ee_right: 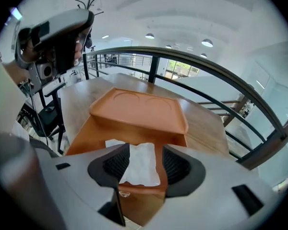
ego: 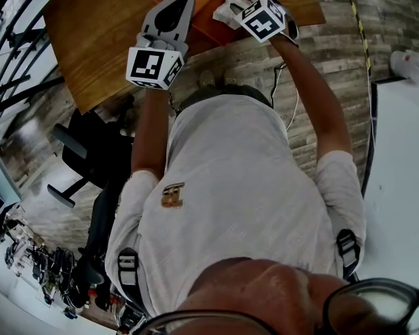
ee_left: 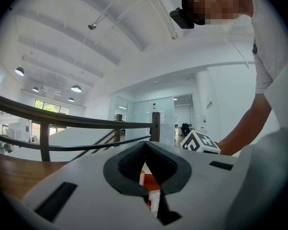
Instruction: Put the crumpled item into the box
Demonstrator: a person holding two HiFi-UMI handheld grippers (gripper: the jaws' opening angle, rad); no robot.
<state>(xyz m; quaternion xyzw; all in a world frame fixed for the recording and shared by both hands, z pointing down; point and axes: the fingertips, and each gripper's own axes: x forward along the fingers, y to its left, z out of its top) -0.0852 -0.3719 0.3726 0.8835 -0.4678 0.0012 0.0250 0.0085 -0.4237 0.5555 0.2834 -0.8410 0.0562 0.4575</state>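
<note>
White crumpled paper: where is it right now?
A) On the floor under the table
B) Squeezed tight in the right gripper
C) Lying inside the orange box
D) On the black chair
C: in the right gripper view the white crumpled paper lies down inside the open orange box, and the right gripper has its jaws standing apart on either side of it, not squeezing it.

Bright, even light fills the white hall from round ceiling lamps (ee_left: 76, 88) and far windows (ee_left: 48, 107). Fisheye bending curves every edge; corners fall black; shadows are soft.
</note>
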